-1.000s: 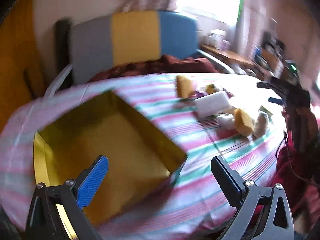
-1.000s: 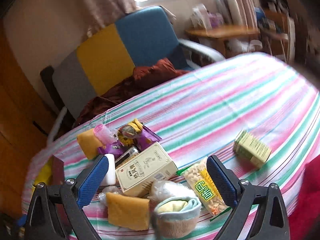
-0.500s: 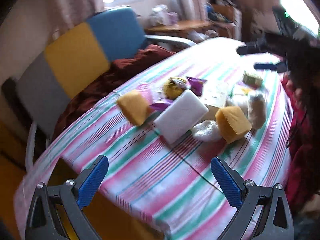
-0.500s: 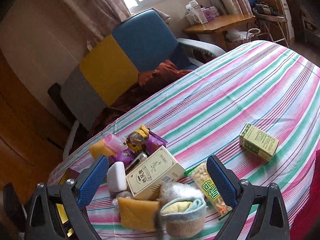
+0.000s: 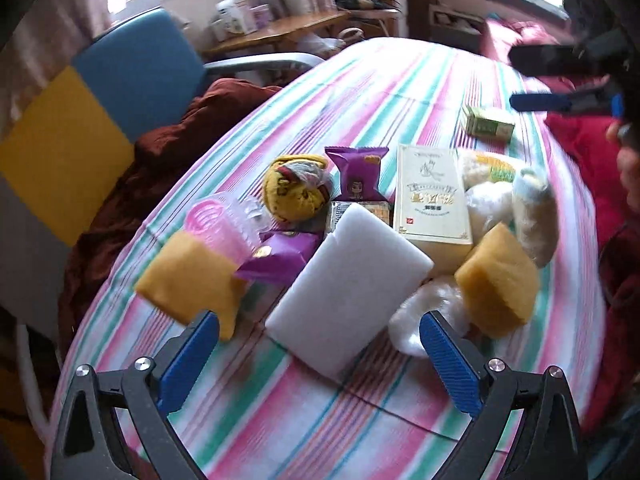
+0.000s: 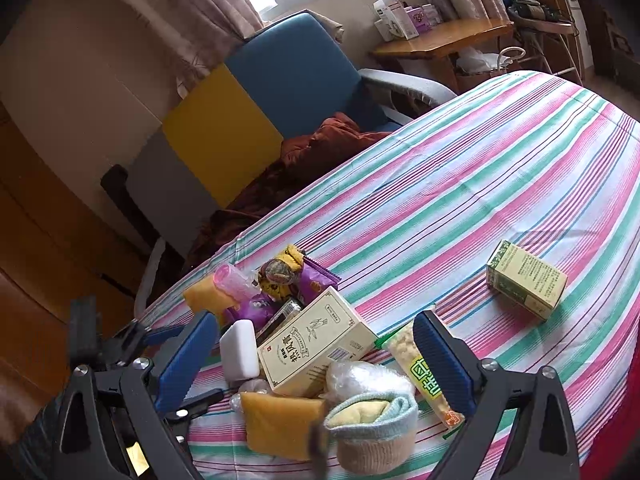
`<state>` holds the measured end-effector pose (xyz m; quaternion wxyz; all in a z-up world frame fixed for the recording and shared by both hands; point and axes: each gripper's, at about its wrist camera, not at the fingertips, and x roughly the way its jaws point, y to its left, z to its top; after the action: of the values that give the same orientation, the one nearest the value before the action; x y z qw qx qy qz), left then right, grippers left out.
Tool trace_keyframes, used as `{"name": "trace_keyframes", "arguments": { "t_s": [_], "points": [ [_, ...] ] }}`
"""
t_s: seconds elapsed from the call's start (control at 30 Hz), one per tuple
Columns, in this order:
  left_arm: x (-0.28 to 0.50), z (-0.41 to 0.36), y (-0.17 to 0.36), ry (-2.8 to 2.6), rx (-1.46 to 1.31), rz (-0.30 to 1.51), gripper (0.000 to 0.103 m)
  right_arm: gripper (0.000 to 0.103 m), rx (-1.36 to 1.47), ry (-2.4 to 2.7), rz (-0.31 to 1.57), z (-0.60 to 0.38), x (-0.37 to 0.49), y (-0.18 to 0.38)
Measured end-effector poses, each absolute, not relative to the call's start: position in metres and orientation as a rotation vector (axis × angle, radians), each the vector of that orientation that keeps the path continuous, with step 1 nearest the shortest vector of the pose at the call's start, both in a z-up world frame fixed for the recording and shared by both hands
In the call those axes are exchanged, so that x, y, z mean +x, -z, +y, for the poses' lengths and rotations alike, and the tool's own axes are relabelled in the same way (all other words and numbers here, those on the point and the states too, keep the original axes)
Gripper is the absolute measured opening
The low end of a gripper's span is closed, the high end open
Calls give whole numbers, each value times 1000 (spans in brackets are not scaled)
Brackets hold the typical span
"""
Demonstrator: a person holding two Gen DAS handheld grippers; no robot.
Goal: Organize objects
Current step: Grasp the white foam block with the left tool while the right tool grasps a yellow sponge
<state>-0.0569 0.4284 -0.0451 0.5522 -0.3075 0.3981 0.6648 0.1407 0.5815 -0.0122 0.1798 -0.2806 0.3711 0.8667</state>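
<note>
**Clutter heap, both tongs unloaded**

Striped tablecloth carries 1 heap of mixed goods. Left gripper gapes wide, empty, white foam block at its 12 o'clock, likely first pick. Right gripper wide, empty, above cream carton; its Chinese print unreadable. Green box lies apart at 2 o'clock.

Two close wrist views from opposite sides, sharing the white sponge.
</note>
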Motion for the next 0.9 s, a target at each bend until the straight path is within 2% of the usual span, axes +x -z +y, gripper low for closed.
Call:
{"name": "trace_keyframes", "arguments": {
  "t_s": [0.17,0.2,0.27,0.3,0.5,0.67,0.9],
  "points": [
    [-64,445,60,-1519,-749,937,96,100,-814,-2456,1039,580,137,13],
    [-64,449,63,-1512,-751,939,92,100,-820,-2455,1040,580,137,14],
    [-64,452,66,-1491,-783,918,72,100,-828,-2454,1035,580,136,15],
    [-64,453,68,-1480,-814,906,69,100,-828,-2454,1030,580,136,15],
    [-62,433,59,-1535,-858,813,67,100,-838,-2470,1012,577,134,14],
    [-58,398,44,-1629,-938,667,67,99,-860,-2547,974,566,127,10],
    [-38,335,20,-1743,-950,486,67,99,-1110,-2751,763,515,95,13]
  ]
}}
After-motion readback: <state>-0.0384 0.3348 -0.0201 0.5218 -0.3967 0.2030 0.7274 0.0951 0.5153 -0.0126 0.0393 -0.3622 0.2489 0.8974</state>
